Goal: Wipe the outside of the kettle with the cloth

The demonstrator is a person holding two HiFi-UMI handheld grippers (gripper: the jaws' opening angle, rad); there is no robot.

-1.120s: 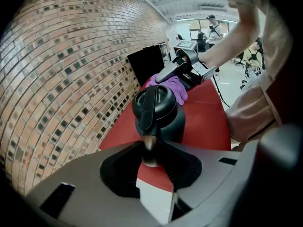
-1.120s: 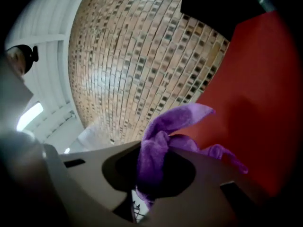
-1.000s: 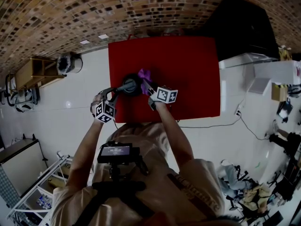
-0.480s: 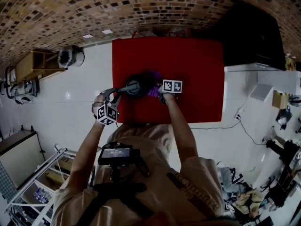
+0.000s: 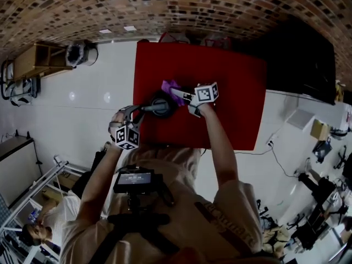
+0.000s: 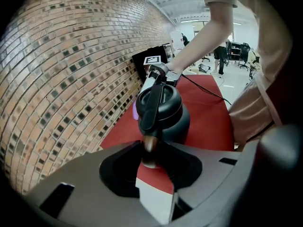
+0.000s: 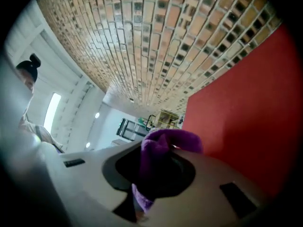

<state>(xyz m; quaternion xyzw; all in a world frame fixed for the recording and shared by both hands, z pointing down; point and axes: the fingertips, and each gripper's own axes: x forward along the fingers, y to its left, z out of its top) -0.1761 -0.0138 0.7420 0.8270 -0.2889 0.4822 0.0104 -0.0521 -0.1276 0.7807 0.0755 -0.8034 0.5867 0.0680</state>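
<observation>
Red table is standing on a white floor, w/ its far edge by a brick wall. Black kettle is standing upright on the table's left part, nearer the person's edge than the wall. Its long axis, handle to body, is running approx left-right in head view, w/ the handle pointing left & slightly toward the person. In left gripper view the handle is coming straight at the camera. Spout direction: can't tell. Purple cloth is sitting against the kettle's wall side. Left gripper is clenching its fingers on the handle's end. Right gripper is reaching in from the kettle's right, fingers grasping the bunched cloth, which is sticking out past them.
</observation>
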